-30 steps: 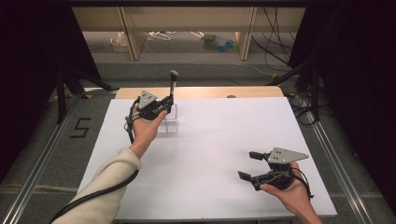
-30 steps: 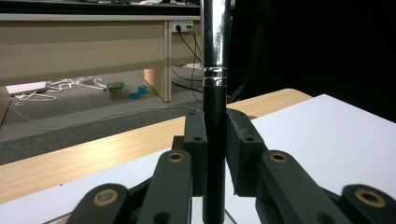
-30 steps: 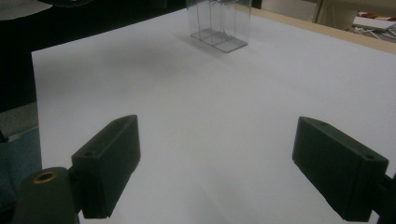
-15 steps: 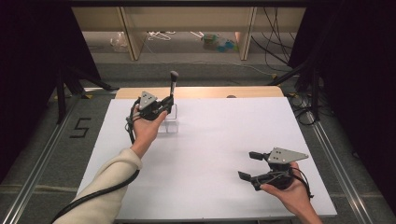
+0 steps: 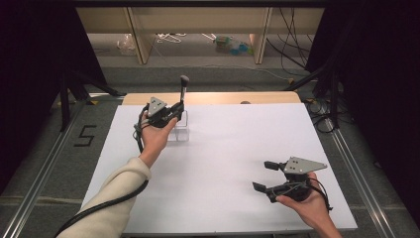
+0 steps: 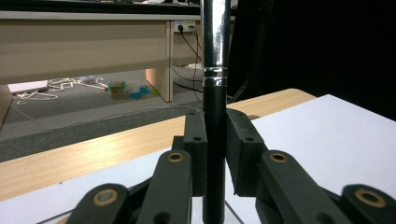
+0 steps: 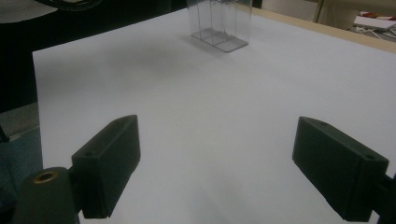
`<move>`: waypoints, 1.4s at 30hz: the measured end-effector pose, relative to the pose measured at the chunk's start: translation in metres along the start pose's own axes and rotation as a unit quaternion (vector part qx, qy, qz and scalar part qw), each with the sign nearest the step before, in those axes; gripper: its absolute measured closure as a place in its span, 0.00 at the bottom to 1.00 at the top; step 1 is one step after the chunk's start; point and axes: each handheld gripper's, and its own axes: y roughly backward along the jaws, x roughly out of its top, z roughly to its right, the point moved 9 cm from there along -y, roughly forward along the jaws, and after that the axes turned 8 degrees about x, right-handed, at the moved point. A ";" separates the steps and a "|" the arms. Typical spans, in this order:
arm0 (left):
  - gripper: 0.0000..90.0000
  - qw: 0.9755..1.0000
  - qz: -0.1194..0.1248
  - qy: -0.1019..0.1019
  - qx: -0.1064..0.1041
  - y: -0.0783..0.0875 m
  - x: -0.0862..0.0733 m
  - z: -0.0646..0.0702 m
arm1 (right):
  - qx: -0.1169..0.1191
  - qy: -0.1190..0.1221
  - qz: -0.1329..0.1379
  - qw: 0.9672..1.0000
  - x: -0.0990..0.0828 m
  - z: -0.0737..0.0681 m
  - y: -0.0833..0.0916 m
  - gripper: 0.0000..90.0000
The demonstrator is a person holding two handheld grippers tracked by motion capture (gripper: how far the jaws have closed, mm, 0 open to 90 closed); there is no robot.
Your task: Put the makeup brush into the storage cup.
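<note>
**Brush held upright over a clear holder**

At the left, the left gripper [image 5: 177, 111] is clamped on a black-handled brush [image 5: 183, 93], upright above a clear holder [image 5: 179, 132] on the white counter [image 5: 223, 148]. At the right, the right gripper [image 5: 265, 176] hovers low, jaws apart, holding nothing.

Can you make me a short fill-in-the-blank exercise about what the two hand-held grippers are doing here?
1. The left hand-held gripper is shut on an upright black and silver ____.
2. Below it stands a ____ plastic holder with compartments.
3. The jaws of the right hand-held gripper stand ____, with nothing between them.
4. The sheet covering the table is ____.

Missing words: brush; clear; open; white
</note>
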 end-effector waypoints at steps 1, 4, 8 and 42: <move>0.88 1.000 0.000 0.000 0.000 0.000 0.000 0.000 | 0.005 0.000 0.002 1.000 0.000 -0.001 -0.001 0.18; 0.88 1.000 0.002 0.002 -0.002 -0.001 0.001 0.001 | 0.005 0.000 0.002 1.000 0.000 -0.001 -0.001 0.18; 0.88 1.000 0.002 0.001 -0.002 -0.002 0.000 0.001 | 0.006 -0.001 0.002 1.000 0.000 -0.001 -0.001 0.18; 0.88 1.000 0.000 0.001 -0.001 -0.007 -0.006 0.001 | 0.007 -0.001 0.002 1.000 0.000 -0.001 -0.001 0.18</move>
